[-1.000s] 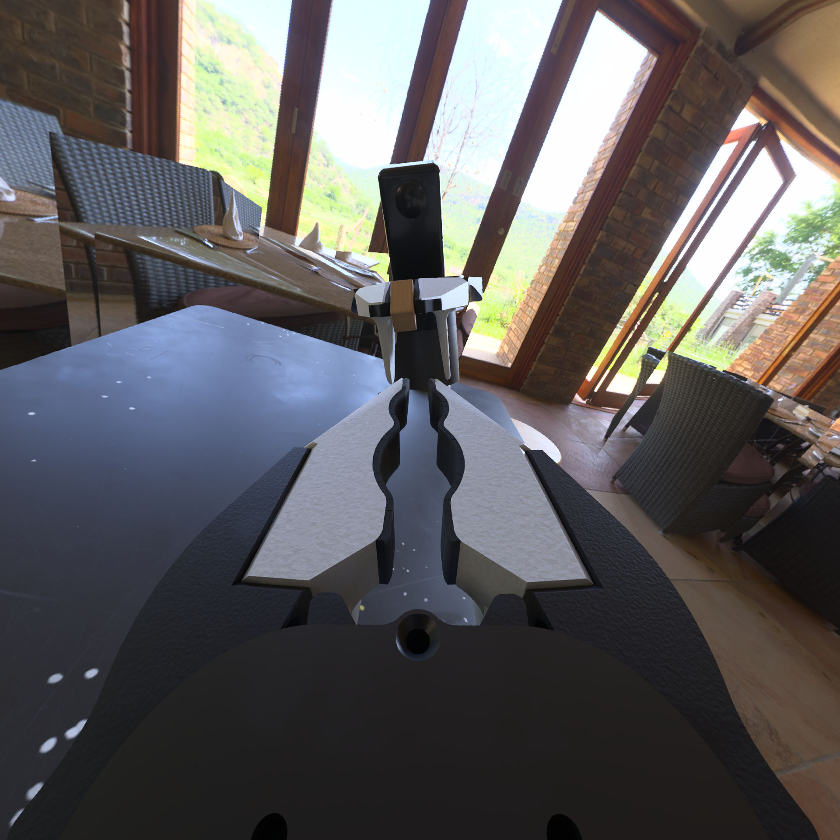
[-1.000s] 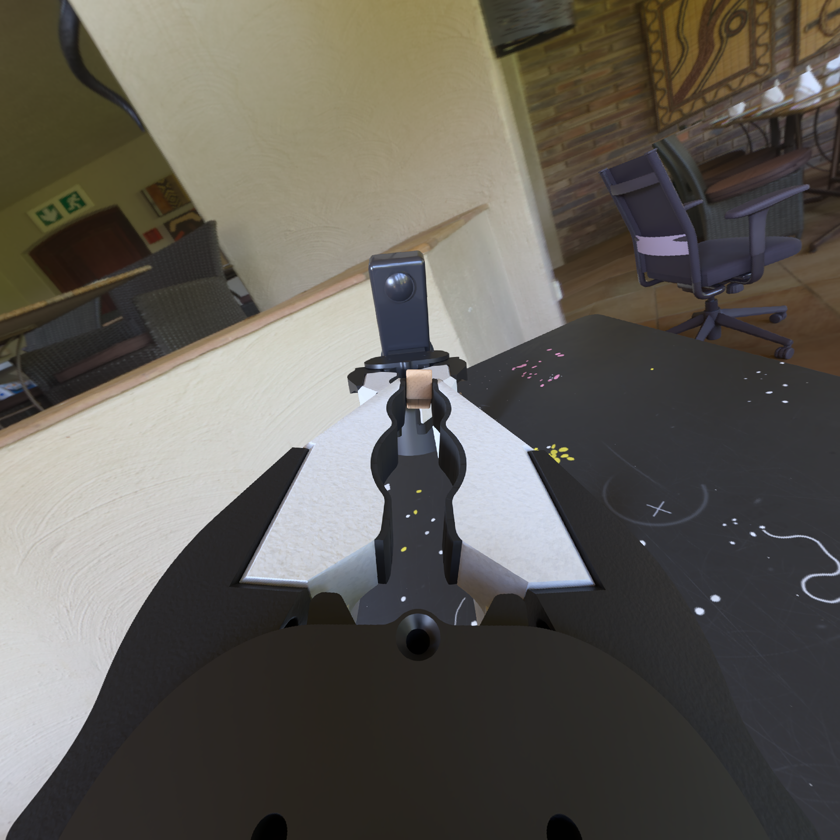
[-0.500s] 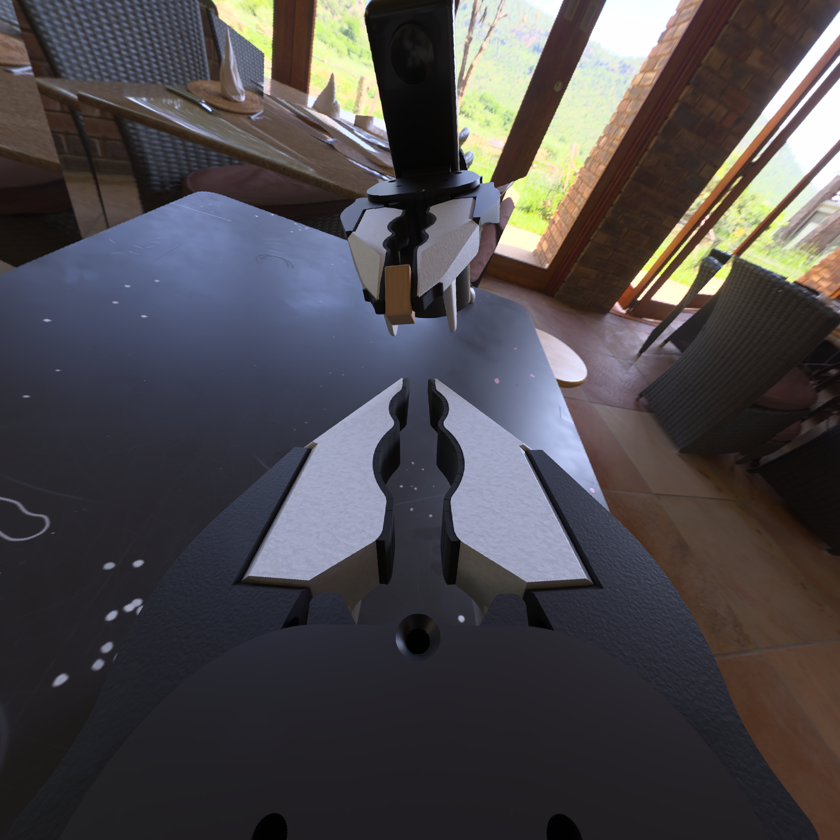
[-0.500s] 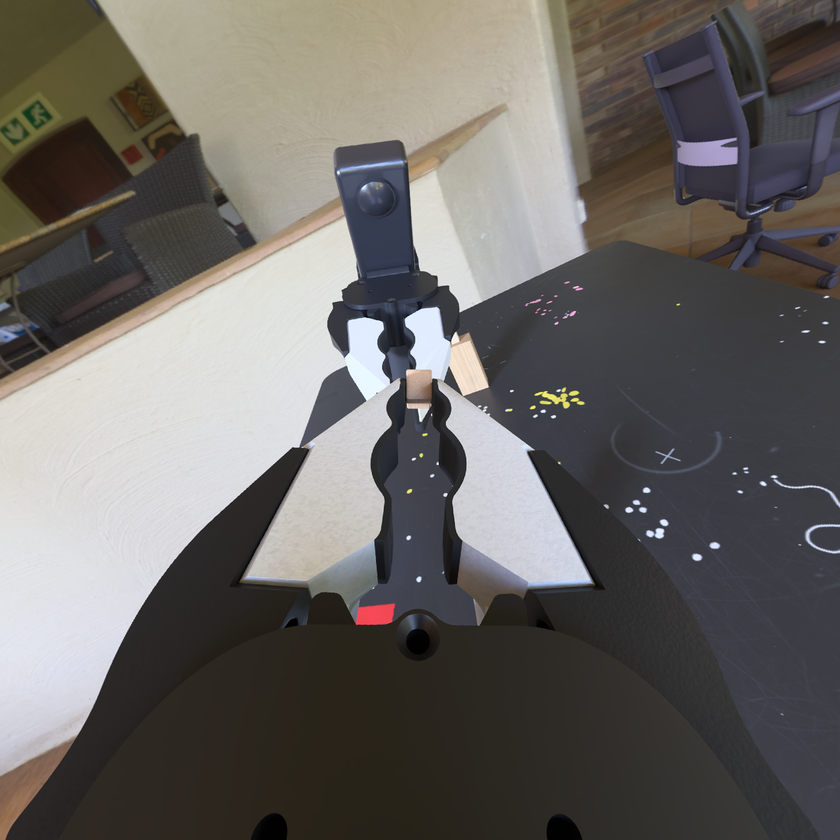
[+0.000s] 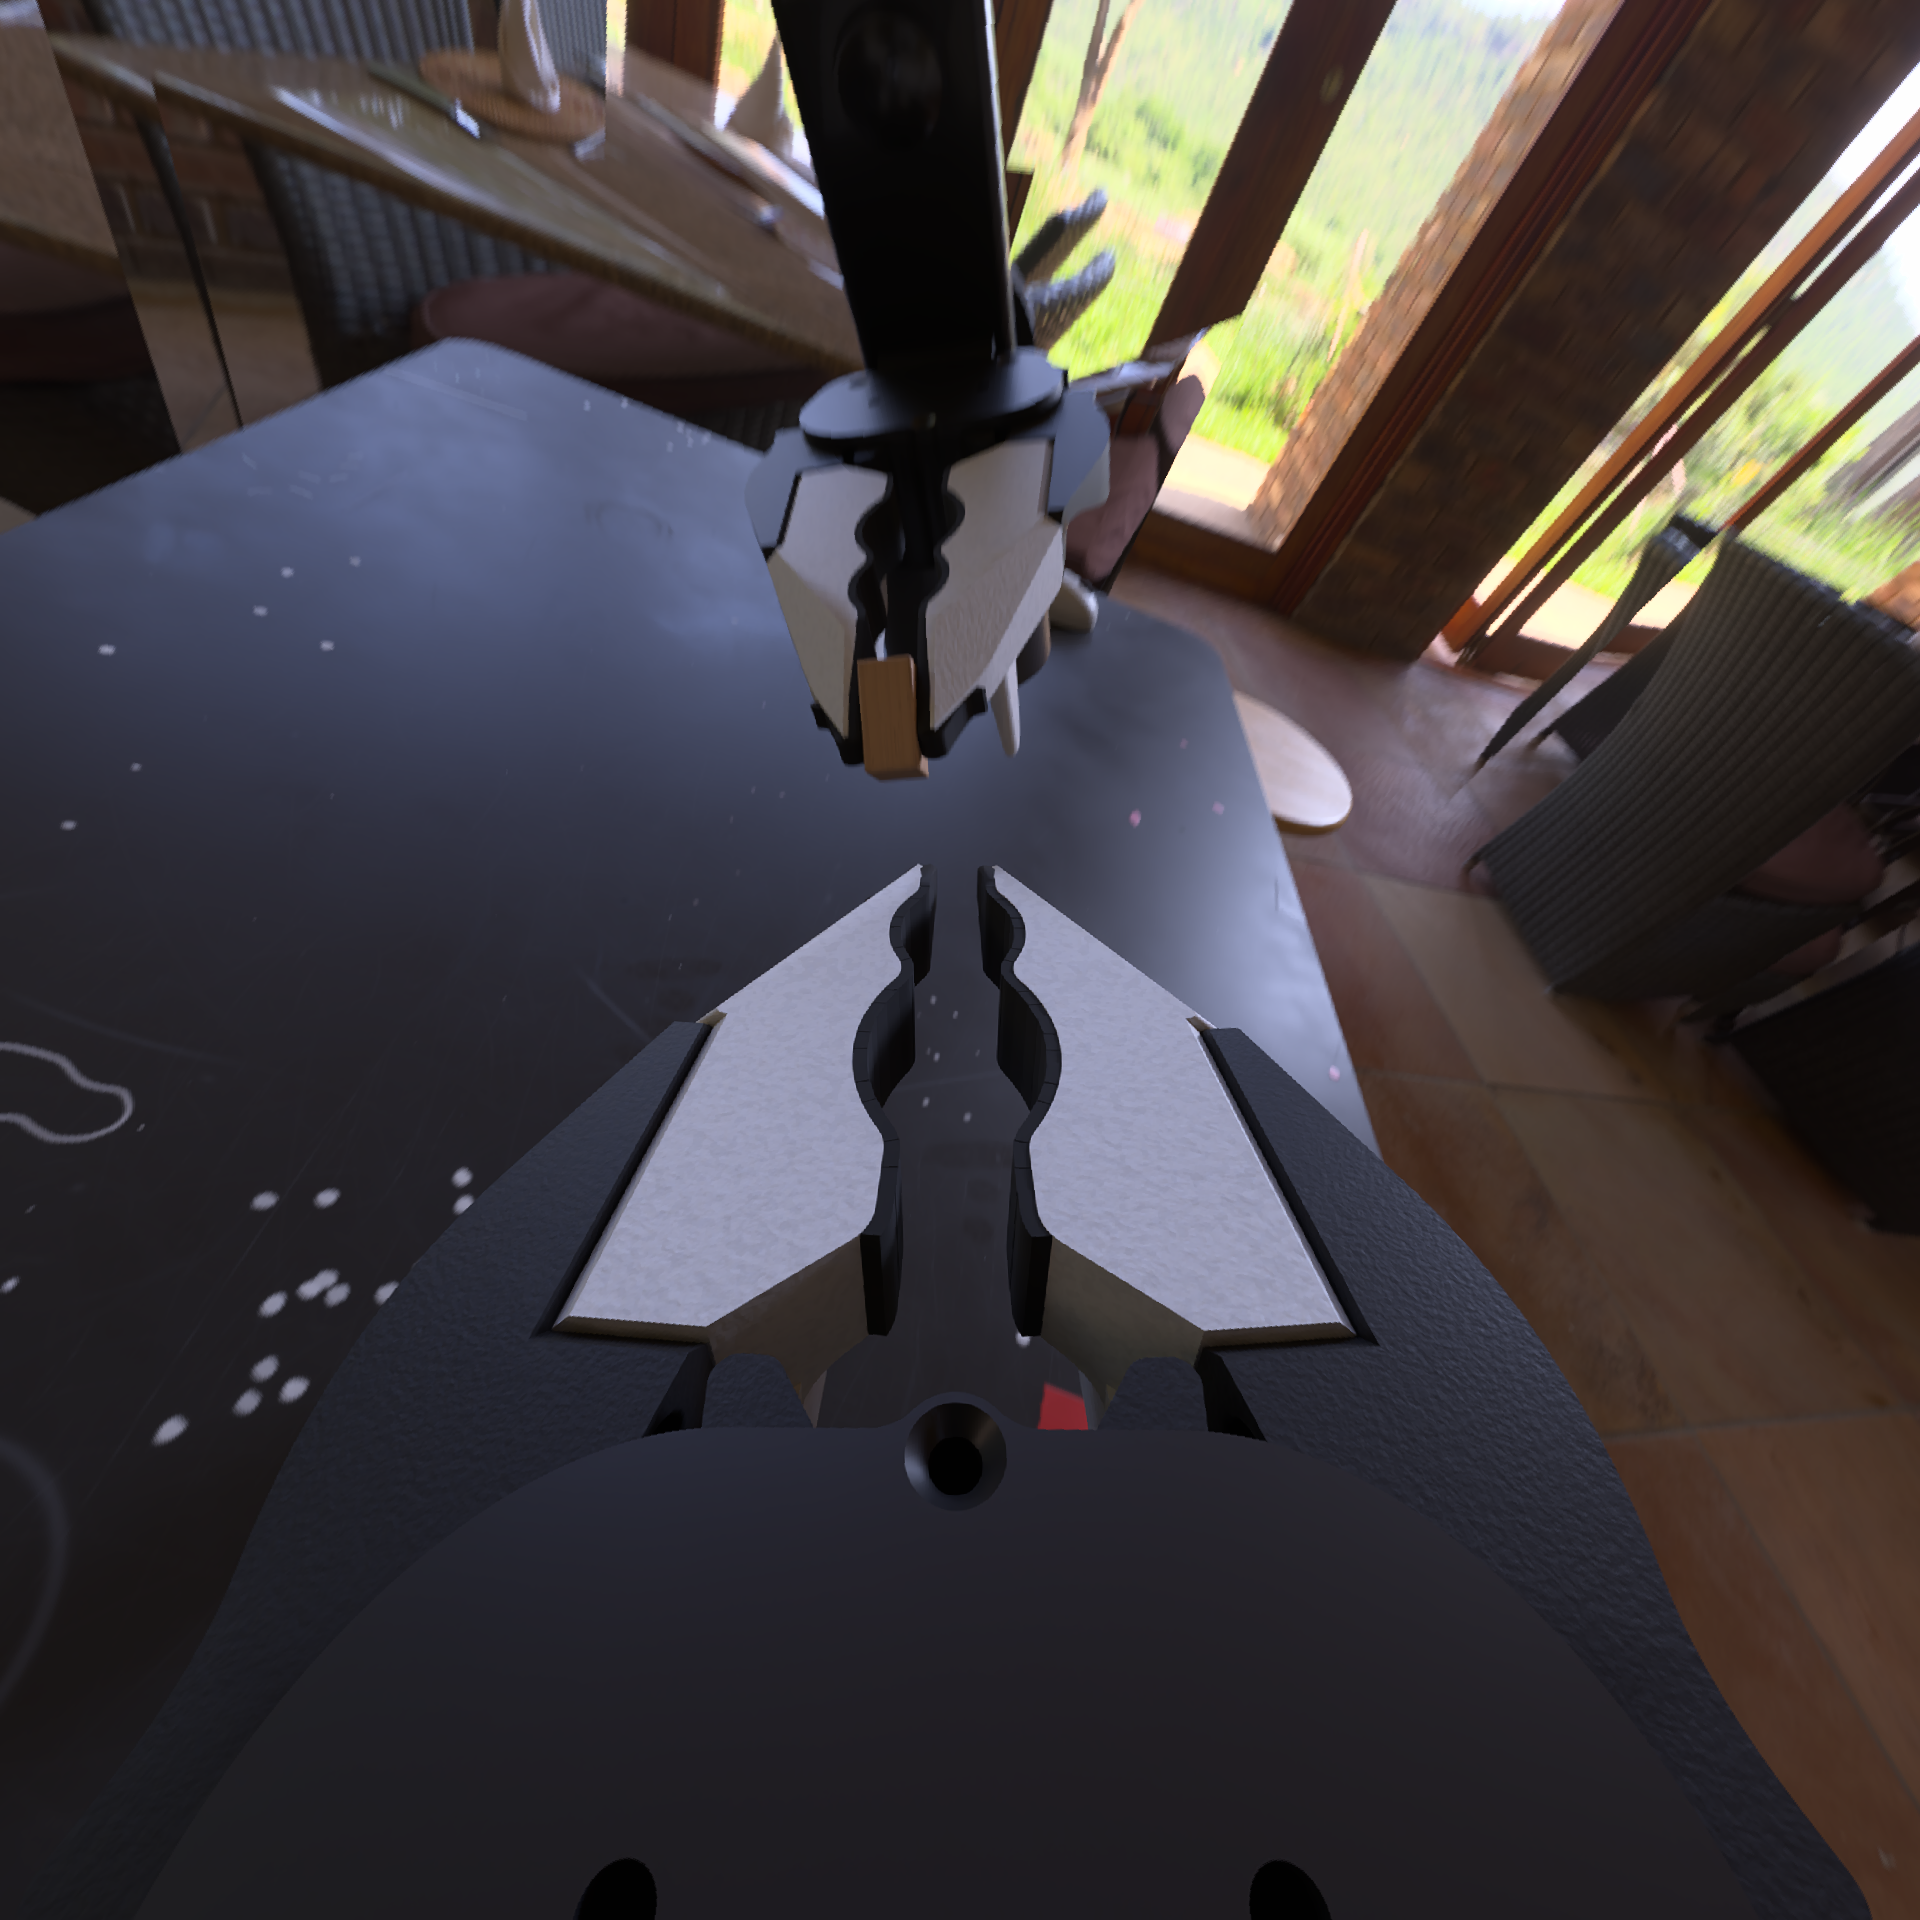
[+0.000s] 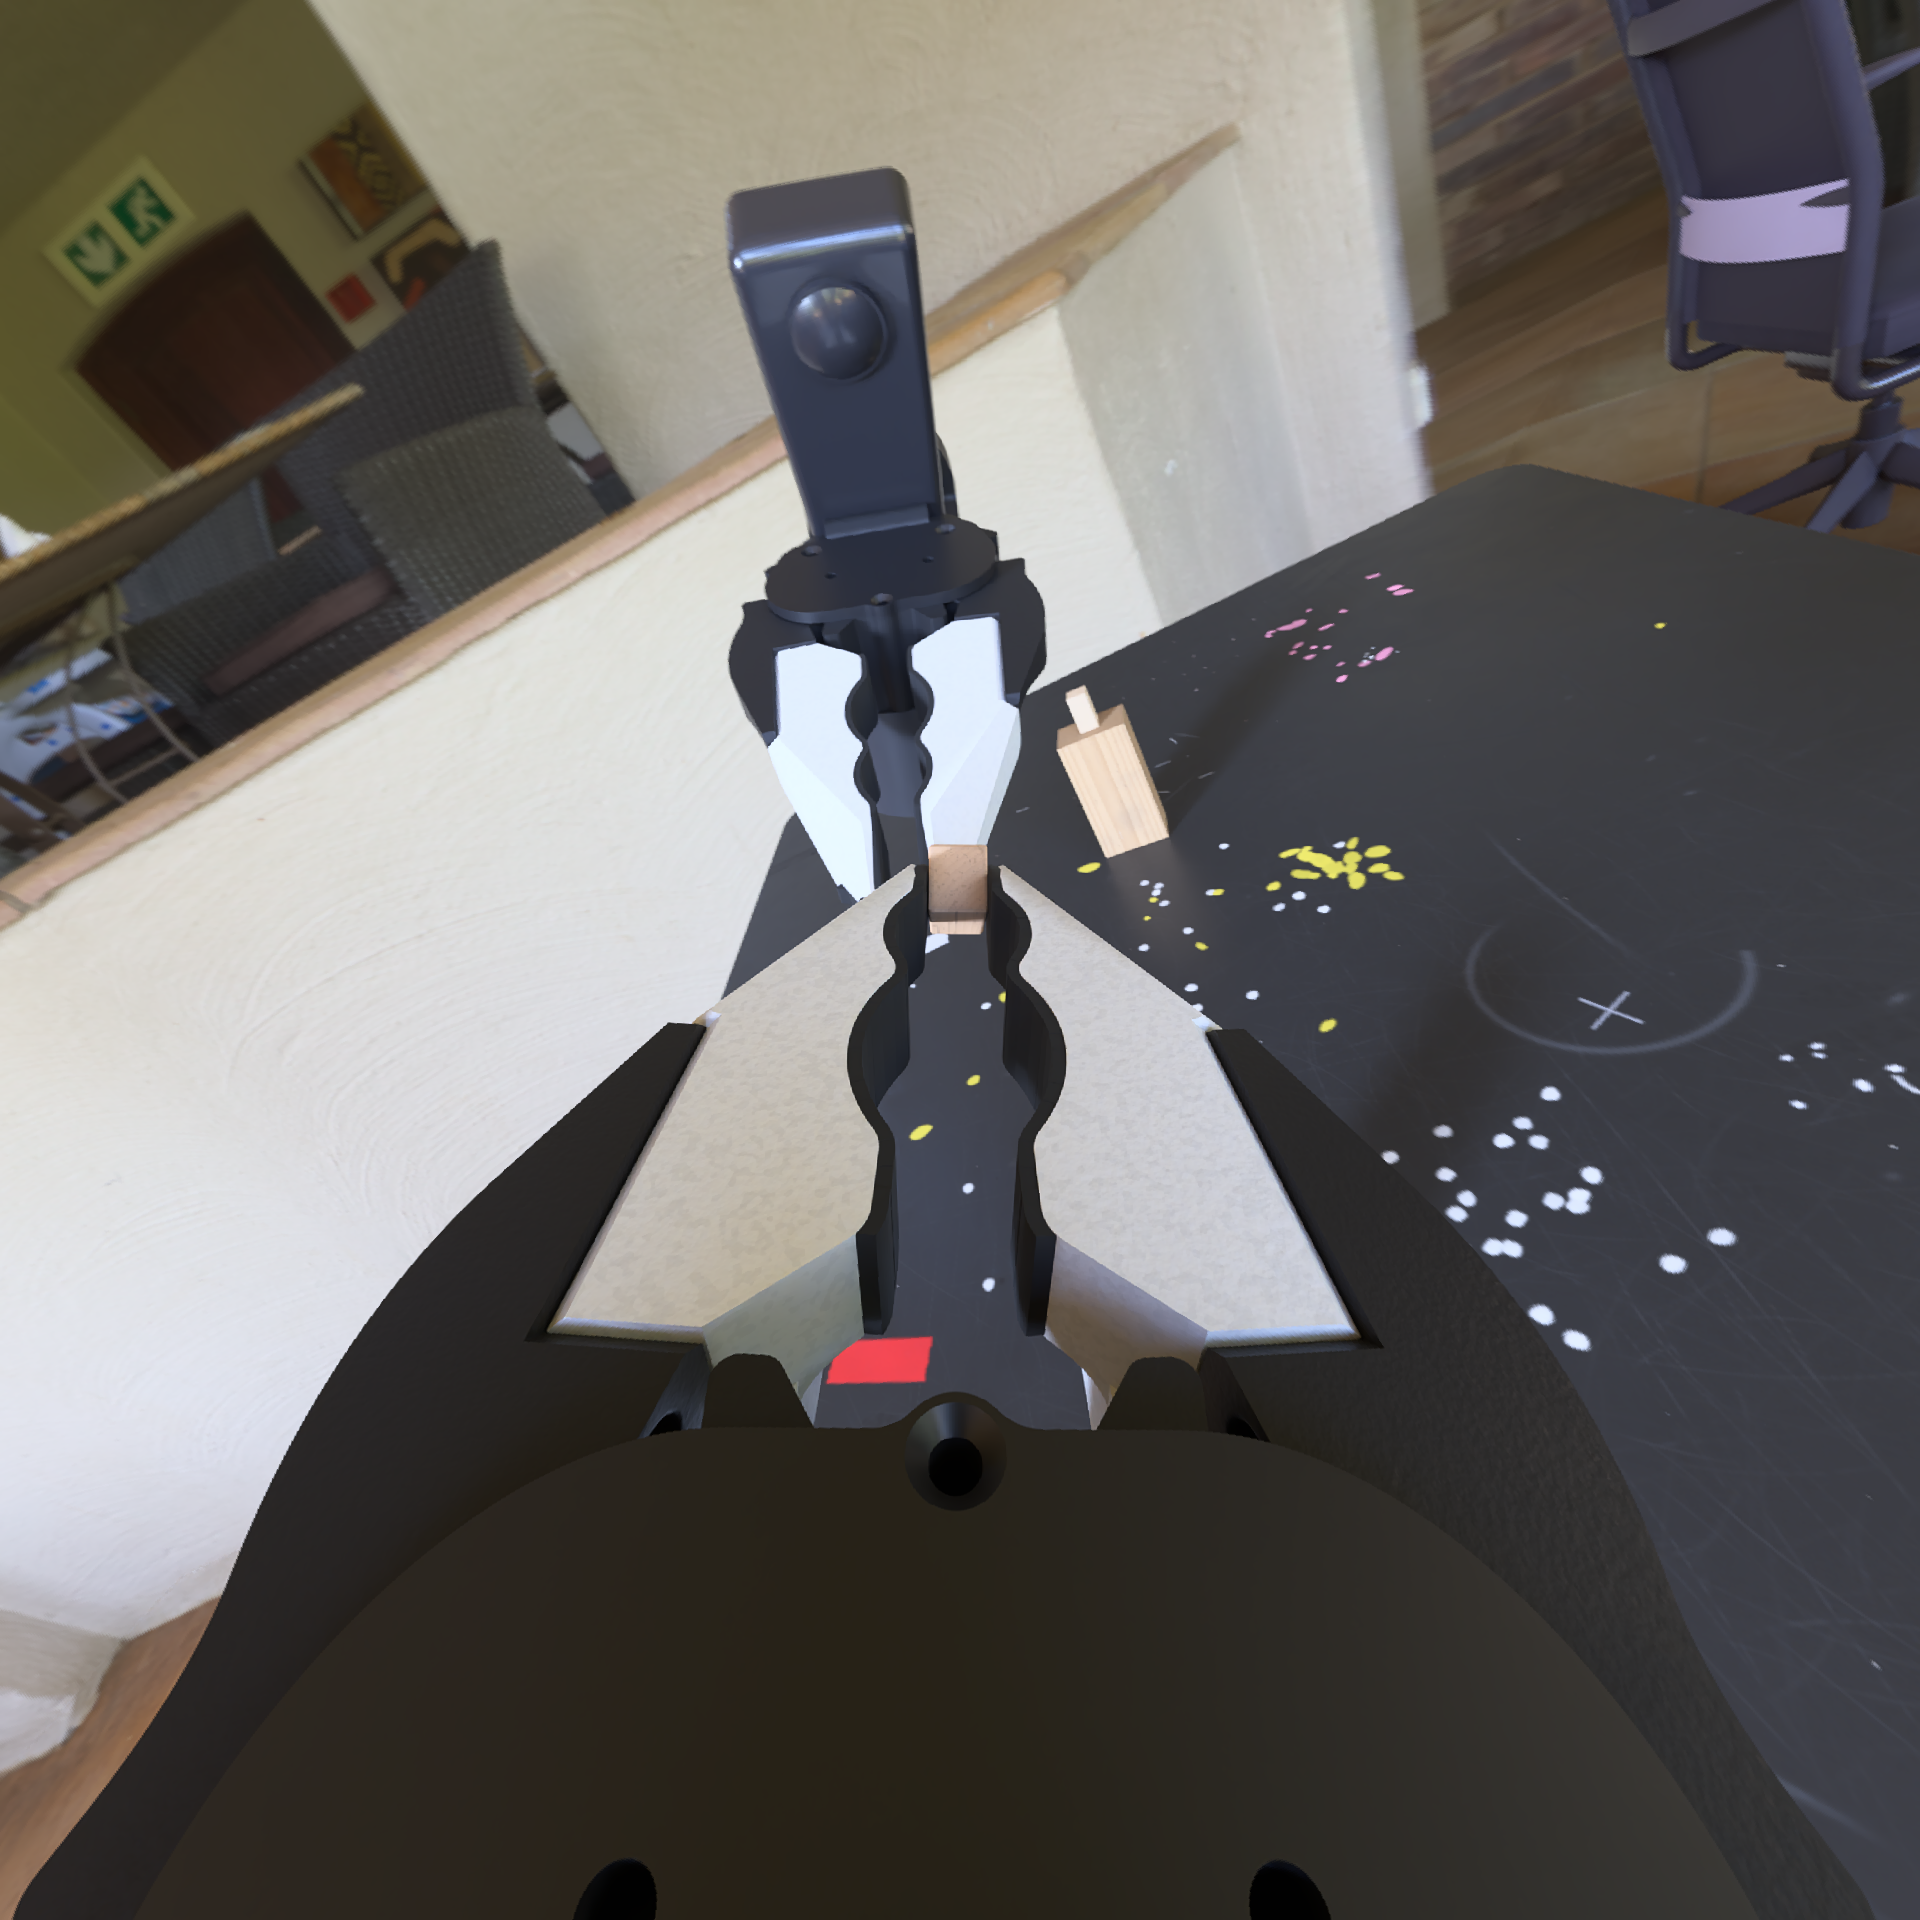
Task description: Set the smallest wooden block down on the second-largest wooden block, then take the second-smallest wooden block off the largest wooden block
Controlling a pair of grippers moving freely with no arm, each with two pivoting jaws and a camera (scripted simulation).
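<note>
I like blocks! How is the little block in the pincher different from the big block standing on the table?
The held block is much smaller than the big block. The held block is pinched above the table at the tips of the right gripper; the big block stands on the black table. The big block carries a tiny block on top; the held block carries nothing. Both are pale wood.

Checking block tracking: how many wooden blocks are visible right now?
3. A small block in the right gripper; a large block standing on the black table with a smaller block on it. Others may be hidden.
</note>
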